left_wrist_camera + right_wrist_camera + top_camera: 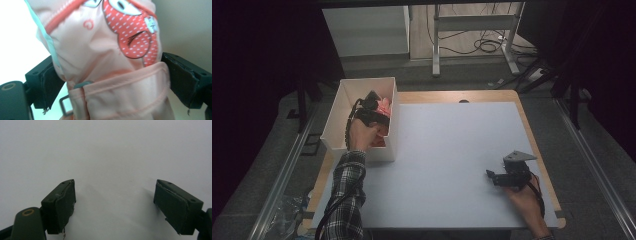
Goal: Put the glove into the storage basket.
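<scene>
pink mitten [107,62] | between left gripper [110,75] fingers | in white box [343,100]

Pink mitten [107,62] with a red dotted cartoon patch, a strap and a grey buckle. It sits inside the white box [343,100], at the table's far left

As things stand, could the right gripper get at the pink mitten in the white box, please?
Probably not without a long move. The right gripper sits open over the bare white tabletop, far from the white box, whose walls surround the pink mitten, and the left gripper already straddles it.
</scene>
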A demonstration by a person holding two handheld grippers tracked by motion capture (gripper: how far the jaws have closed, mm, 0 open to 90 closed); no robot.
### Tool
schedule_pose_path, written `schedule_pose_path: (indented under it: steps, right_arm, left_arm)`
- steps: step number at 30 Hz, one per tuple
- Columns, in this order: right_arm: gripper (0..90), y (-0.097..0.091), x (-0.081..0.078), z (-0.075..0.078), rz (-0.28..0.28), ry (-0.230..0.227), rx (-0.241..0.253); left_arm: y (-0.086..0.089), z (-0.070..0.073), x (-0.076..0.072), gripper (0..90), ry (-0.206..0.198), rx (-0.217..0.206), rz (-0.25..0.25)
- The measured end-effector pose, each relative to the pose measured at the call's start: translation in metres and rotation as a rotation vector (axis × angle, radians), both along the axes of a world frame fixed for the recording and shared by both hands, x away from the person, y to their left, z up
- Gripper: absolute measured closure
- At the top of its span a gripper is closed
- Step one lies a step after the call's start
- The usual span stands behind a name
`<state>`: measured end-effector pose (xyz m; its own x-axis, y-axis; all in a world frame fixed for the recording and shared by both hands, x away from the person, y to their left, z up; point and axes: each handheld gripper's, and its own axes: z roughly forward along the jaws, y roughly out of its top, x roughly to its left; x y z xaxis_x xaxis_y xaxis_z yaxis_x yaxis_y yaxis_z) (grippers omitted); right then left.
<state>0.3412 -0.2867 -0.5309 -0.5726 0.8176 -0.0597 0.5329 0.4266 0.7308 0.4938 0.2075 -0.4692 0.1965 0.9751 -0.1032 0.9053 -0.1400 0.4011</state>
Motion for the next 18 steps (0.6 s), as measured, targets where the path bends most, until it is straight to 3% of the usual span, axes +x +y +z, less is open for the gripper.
schedule_pose_path:
  steps: [18]
  right_arm:
    - [18.2,0.0,0.0,0.0,0.0,0.0,0.0]
  left_arm:
    - [0.01,0.021,-0.015,6.9,-0.056,0.023,-0.028]
